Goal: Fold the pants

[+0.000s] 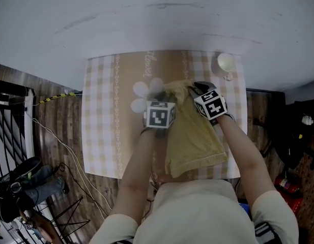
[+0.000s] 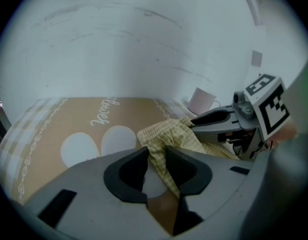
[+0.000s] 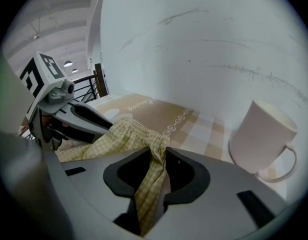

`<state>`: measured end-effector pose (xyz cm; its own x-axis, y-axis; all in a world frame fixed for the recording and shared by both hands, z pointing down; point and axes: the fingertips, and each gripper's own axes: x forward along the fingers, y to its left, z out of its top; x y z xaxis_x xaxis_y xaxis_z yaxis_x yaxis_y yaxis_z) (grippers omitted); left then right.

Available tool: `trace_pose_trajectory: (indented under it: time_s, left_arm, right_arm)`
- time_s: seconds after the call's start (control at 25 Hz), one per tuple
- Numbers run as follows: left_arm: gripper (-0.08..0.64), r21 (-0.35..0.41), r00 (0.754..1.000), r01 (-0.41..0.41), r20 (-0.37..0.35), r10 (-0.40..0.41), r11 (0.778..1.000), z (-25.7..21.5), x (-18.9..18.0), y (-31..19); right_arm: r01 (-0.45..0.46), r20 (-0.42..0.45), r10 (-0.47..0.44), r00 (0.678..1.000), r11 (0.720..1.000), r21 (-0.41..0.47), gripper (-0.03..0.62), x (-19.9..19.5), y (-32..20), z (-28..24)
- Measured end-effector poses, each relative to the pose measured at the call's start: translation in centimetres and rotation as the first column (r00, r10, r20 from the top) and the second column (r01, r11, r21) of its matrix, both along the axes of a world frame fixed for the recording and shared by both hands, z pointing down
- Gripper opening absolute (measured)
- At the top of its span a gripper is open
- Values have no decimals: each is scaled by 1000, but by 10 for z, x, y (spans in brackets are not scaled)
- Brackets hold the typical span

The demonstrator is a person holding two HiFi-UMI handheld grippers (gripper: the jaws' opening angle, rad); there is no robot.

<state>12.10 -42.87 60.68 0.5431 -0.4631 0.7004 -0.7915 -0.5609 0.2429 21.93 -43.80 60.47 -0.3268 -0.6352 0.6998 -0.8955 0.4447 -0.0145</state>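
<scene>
The yellow checked pants (image 1: 195, 136) lie folded on the table (image 1: 101, 111), with their gathered waistband at the far end. Both grippers meet at that waistband, side by side. My left gripper (image 1: 158, 94) stands open, and a fold of the waistband (image 2: 163, 134) lies loosely between its jaws (image 2: 156, 156). My right gripper (image 1: 195, 89) is open too, and a strip of the checked cloth (image 3: 121, 134) hangs slack through its jaws (image 3: 156, 156). Each gripper shows in the other's view, the right gripper (image 2: 213, 121) and the left gripper (image 3: 89, 116).
A white mug (image 1: 226, 63) stands at the table's far right corner, close to my right gripper (image 3: 263, 134). The tablecloth is tan and checked with white heart shapes (image 2: 101, 144). A white wall rises behind. A black railing (image 1: 9, 111), cables and bags lie on the wooden floor beside.
</scene>
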Motion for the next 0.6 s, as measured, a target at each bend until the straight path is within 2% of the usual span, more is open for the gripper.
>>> trace_pose_trajectory:
  time_s: [0.12,0.2,0.4,0.6]
  left_arm:
    - [75,-4,1000,-1,-13,1,1000,-2,-1,1]
    - [41,12,999,18,-29,-18,1000,-8,-6,1]
    - [29,102,995,36,-91,-27,994,-38,-14,7]
    - [28,169,988,27,-157,0,985,-74,-15,26]
  right_arm:
    - [-14,24,15,1000,1000,-14,52,-2,3,-2]
    - [-21,22,21,1000,1000,17,43,-2,5,-9]
    - [1,26,-4,1000,993,119,41,-1,17,-43]
    - [11,83,-26,996,985,172,41,-3,39,-75]
